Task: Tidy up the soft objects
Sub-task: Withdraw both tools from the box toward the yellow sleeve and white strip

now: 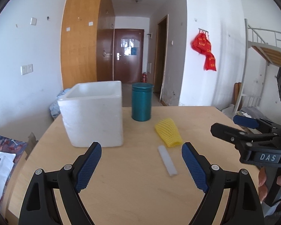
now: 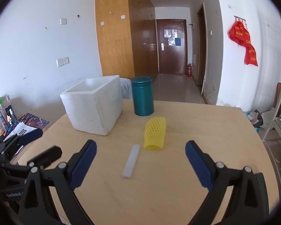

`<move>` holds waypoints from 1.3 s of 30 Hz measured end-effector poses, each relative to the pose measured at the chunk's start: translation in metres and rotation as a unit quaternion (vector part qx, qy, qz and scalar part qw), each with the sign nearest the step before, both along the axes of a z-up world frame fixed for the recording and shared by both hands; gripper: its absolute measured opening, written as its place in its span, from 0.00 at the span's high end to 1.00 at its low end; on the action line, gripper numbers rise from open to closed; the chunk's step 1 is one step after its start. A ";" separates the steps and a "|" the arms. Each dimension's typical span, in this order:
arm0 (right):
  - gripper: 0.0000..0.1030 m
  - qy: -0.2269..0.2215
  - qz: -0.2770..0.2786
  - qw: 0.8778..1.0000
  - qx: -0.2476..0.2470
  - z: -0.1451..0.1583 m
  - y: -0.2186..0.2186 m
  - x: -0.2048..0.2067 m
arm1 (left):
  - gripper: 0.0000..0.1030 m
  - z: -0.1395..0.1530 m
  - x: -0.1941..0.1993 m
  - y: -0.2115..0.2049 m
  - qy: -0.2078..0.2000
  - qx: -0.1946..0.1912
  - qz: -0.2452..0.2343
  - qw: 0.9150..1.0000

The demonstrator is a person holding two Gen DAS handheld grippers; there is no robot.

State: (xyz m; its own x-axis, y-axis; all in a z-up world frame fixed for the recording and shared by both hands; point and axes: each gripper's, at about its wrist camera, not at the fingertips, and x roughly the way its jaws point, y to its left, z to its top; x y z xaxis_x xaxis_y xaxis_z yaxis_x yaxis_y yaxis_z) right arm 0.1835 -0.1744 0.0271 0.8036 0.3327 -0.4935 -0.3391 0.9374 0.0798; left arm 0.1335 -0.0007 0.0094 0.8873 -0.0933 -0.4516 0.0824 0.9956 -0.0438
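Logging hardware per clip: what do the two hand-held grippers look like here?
Both match: the left hand-held gripper and right hand-held gripper have black plastic frames with silver rivets and blue dimpled pads. The right one's body reads "DAS" in white.

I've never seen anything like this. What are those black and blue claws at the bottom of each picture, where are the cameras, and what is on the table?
There is no robot here. A person holds a hand-held gripper in each hand, and a wide-angle camera on each looks forward along its two blue-padded fingers. One picture comes from the left gripper, the other from the right gripper. Each gripper also shows at the edge of the other's picture. Both stand open and hold nothing.

On the wooden table are a white foam box, open at the top, a teal canister with its lid on, a yellow foam net sleeve lying on its side, and a small white foam strip nearest the grippers. The sleeve and strip are presumably the soft things to tidy.
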 end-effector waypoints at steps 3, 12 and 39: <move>0.05 -0.002 -0.009 1.000 0.005 0.001 -0.009 -0.007 | 0.15 -0.005 -0.003 -0.011 0.007 0.002 -0.013 1.000; 0.05 0.004 -0.020 1.000 0.004 0.000 -0.018 -0.018 | 0.15 -0.015 -0.011 -0.035 0.014 -0.001 -0.045 0.999; 0.06 0.074 -0.014 0.997 -0.005 -0.046 -0.031 0.081 | 0.15 -0.065 0.082 -0.063 0.096 -0.002 -0.054 0.994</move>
